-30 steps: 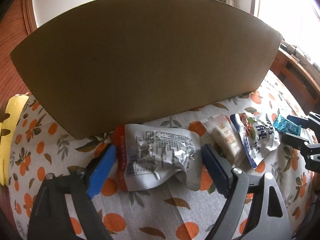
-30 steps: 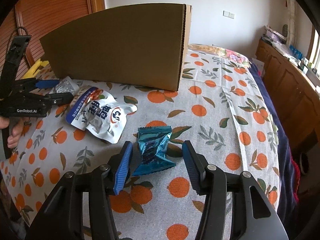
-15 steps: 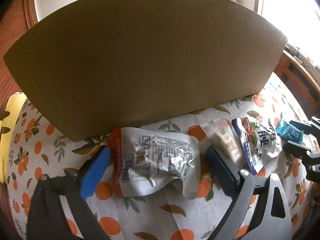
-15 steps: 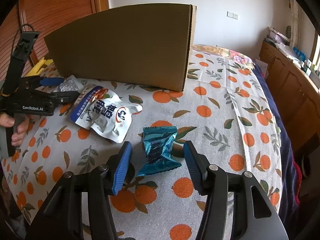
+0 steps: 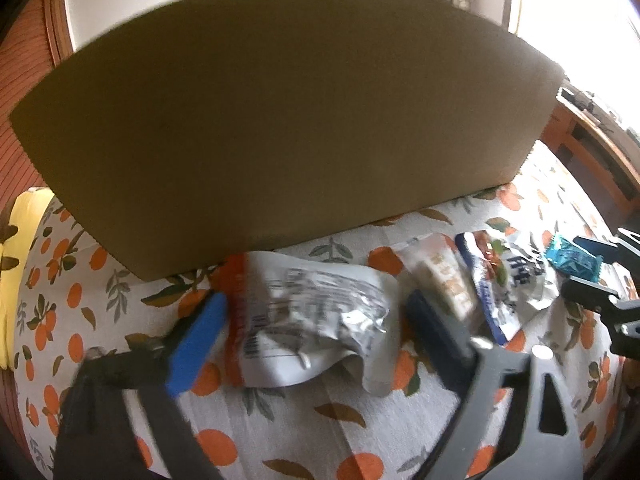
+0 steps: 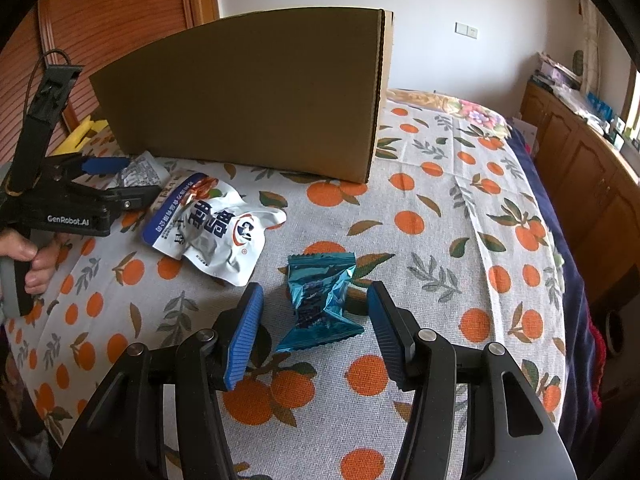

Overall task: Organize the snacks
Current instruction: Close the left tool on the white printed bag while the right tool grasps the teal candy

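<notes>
While the cardboard box [image 6: 248,96] stands behind, left gripper [image 5: 316,320] fingers, just narrowing, flank the silver packet [image 5: 316,316]; right gripper [image 6: 312,320] fingers straddle the teal packet [image 6: 320,300], untouched.

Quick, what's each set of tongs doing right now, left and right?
Left tongs: open, just been closing around the silver snack pouch, not gripping it.
Right tongs: open, astride the teal candy packet, pads clear of it.

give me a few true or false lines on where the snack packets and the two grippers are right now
1. The teal packet lies between the right gripper fingers, untouched. True.
2. The left gripper straddles the silver packet. True.
3. The cardboard box lies flat on its side. False: it stands upright on the tablecloth.
4. The white and blue packet is inside the box. False: it lies on the cloth in front.
</notes>
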Demonstrator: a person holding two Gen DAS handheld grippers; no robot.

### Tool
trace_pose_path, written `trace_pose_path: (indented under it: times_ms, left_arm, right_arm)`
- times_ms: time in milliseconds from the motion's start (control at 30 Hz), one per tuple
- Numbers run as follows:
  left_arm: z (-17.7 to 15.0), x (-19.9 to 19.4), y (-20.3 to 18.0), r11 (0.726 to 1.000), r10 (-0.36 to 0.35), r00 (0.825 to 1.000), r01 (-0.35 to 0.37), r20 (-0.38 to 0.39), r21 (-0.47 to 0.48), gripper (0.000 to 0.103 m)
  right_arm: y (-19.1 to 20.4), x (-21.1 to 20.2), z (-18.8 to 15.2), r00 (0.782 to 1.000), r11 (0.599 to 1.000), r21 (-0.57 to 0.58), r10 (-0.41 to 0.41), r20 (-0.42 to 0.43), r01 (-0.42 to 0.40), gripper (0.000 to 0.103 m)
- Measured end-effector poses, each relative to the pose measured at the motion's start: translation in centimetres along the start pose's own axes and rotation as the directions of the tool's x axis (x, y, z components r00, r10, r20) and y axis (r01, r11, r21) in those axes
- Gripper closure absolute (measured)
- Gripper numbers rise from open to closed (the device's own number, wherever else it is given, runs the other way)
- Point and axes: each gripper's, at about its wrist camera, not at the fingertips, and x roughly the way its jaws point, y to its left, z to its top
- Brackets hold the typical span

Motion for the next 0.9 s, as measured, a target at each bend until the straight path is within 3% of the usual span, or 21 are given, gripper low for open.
trace_pose_path:
  times_ms: [100,167,767,900]
  left_arm:
    - [-0.7,-0.9,-0.6,0.999,0.028,0.999,-0.028,0.023,0.036,0.037]
    - [-1.2,-1.5,-1.0,0.997,0.041,0.999,-0.043,0.029,0.065,0.041]
    - [-5.0,-8.5,-1.1,0.999,0.007,0.994,-0.011,0.113,0.039,0.042]
    - [-4.9,-8.4,-1.8,1.000,-0.001,0.992,-0.002,0.129,0.025,0.042]
  right_arm:
    - [0.0,0.0,0.0,1.000,1.000,-0.002,-0.003,-0.002,0.003,0.047]
    - [0.0,0.0,0.0,1.000,1.000,-0.004,-0.004,-0.002,0.004,0.047]
    - [0.2,0.1,0.1,1.000,1.000,-0.012,-0.011,-0.006,0.011,0.047]
    - [0.1,0.0,0.1,1.000,1.000,-0.004,-0.011,-0.001,0.011,0.053]
